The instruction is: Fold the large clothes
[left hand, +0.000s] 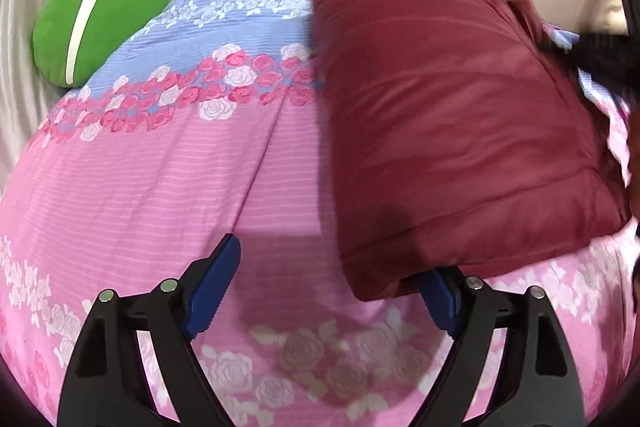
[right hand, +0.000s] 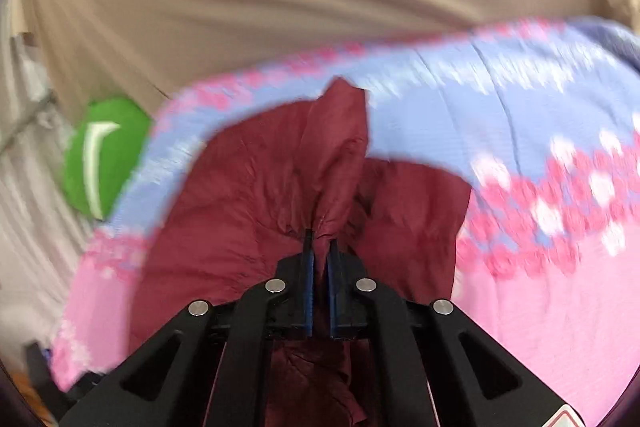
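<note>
Maroon garment [left hand: 452,131] lies on floral bedspread [left hand: 160,179], right of green cushion [left hand: 104,15], already doubled into thick panel. Right gripper [right hand: 320,251] pinches bunched maroon fold. Left gripper [left hand: 332,287] spread wide at garment's near corner, gripping nothing. Judgement: fold midway; final folds, flattening remain.

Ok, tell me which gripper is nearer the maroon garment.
Right. The right gripper is shut on a bunch of the maroon garment; the left gripper is open by its near corner, gripping nothing.
</note>
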The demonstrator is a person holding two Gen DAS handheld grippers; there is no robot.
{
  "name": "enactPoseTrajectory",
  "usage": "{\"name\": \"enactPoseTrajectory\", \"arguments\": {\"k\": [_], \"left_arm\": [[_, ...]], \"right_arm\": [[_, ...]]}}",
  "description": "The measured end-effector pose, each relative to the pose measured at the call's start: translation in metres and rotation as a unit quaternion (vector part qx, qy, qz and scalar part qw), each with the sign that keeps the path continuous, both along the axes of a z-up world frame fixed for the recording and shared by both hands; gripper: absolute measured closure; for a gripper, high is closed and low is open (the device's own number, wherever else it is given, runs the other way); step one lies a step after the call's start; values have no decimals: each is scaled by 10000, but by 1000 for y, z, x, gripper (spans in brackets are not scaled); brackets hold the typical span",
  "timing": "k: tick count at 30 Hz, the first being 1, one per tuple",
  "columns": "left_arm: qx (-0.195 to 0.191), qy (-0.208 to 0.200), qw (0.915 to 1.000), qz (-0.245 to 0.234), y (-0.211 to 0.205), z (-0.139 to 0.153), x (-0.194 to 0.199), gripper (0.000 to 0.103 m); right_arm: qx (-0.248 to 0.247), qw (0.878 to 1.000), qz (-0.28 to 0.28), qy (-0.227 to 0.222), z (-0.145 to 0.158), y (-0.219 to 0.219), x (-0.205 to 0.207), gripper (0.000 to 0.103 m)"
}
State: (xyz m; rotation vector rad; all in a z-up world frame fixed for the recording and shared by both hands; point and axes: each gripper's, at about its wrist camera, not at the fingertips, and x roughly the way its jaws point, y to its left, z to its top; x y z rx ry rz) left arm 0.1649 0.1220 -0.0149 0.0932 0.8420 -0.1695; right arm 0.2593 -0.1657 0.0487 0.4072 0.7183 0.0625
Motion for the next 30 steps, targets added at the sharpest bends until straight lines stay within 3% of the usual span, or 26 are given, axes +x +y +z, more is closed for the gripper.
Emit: {"name": "enactPoseTrajectory", "arguments": {"k": [3,6,8,10,14,16,17,21,24,26,30], "left_arm": [[-66,107,9999,7,-2,-6,14,21],[-49,192,9998,43,1,-8,14,22],[-29,122,9999,-47,7,2,1,22],[-92,40,9998,-154,15,13,-15,22],[-156,-286,9993,-199,25,42,-40,22],[-286,-477,9983,-191,20,56,-42,21],[-287,-525,9981,-168,16,58,-38,20],[-31,-324,9995,-32,-5,39,-11,18],[128,-247,9995,-168,-18,19,-1,18],[162,-221,9995,-129,-25,13,1,18],[140,-298,9995,-26,-25,23,-13,20]], "right_arm": [[-276,9992,162,244,-24,7,15,96],[-496,9985,89,191,-10,12,10,93],[-501,9987,-61,42,2,9,-10,84],[-405,9990,-76,-181,15,3,-46,83],[-294,9975,580,-271,20,24,-108,83],[-471,9943,939,-178,12,50,-126,83],[-806,9916,1015,-32,1,65,-130,84],[-1493,9861,658,301,-28,69,-120,96],[-1483,9869,298,561,-45,45,-103,96],[-1169,9906,261,661,-51,34,-97,96],[-1103,9926,-55,511,-35,34,-122,87]]}}
